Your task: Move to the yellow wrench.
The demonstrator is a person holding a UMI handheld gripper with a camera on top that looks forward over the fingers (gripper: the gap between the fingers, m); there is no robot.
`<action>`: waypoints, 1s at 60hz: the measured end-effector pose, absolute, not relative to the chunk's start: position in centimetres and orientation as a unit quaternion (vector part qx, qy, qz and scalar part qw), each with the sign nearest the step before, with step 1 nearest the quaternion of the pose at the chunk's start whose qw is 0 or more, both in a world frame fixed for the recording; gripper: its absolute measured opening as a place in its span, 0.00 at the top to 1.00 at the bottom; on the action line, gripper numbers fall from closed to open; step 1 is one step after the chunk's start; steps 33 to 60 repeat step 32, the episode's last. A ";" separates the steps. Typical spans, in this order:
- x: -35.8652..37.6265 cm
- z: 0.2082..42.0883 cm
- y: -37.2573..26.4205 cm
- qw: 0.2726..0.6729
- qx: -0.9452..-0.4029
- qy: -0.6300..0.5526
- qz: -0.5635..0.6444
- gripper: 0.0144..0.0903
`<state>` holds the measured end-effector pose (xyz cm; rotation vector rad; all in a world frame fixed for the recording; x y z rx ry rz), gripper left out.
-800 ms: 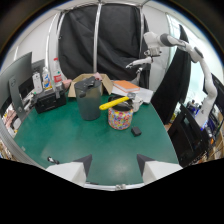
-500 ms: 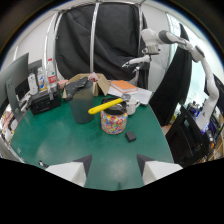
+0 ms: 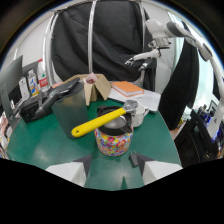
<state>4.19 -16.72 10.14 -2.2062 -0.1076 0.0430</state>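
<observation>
A yellow wrench (image 3: 103, 121) lay across the rim of a colourful patterned tin (image 3: 114, 140) on the green counter (image 3: 45, 150), just ahead of the gripper (image 3: 114, 165), whose jaws stood apart, holding nothing. The wrench looked rigid, fairly heavy, perhaps slippery; the yellow handle seemed the best hold.

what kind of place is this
Probably a robotics lab: a white robot arm stands behind a green table backed by black curtains. The open gripper faces a yellow wrench lying across a colourful tin.
</observation>
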 end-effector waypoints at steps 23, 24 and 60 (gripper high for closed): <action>3.8 8.9 -15.9 0.442 -0.896 -0.048 0.020 0.06; 3.8 8.9 -15.9 0.442 -0.896 -0.048 0.020 0.06; 3.8 9.1 -16.1 0.443 -0.895 -0.048 0.021 0.06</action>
